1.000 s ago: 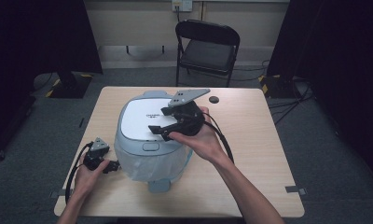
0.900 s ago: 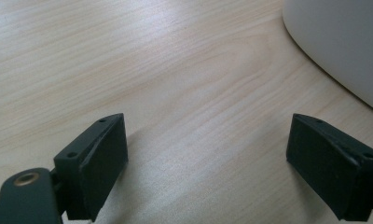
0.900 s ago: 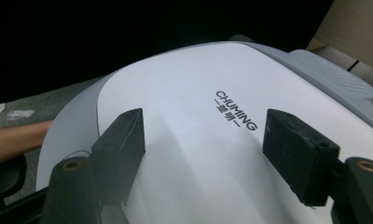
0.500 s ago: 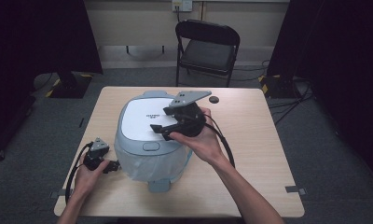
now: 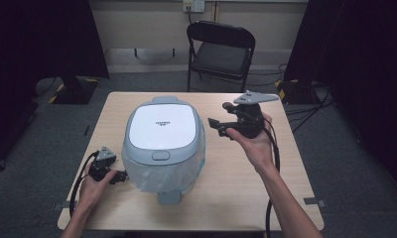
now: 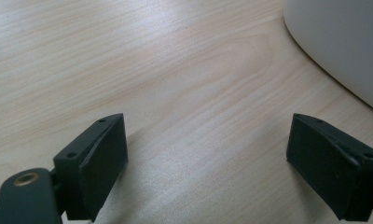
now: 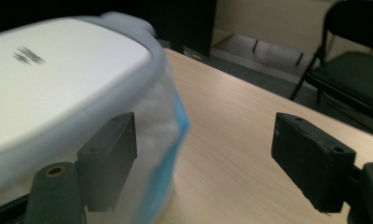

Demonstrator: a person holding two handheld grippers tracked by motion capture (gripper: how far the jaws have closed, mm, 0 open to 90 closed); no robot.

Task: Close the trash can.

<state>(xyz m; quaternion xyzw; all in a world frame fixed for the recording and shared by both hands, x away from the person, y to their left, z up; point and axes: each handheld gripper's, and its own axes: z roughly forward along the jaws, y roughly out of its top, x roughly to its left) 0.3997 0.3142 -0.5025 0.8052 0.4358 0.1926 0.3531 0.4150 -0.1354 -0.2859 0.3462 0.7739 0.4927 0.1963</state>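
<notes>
A bulky, rigid lidded bin [image 5: 163, 144] on the table [image 5: 246, 178] looks light; its thin liner tears easily, so grip the rim. Both the left claw [image 5: 121, 176] and the right claw [image 5: 217, 127] are spread, empty; the right one's jaws have just been opening.

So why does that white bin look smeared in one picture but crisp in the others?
In the right gripper view the bin is streaked and its lid print unreadable, which looks like motion blur; the high view shows it crisp under even light against dark surroundings; the left gripper view is sharp on the table's wood grain, soft shadows under the jaws.
</notes>
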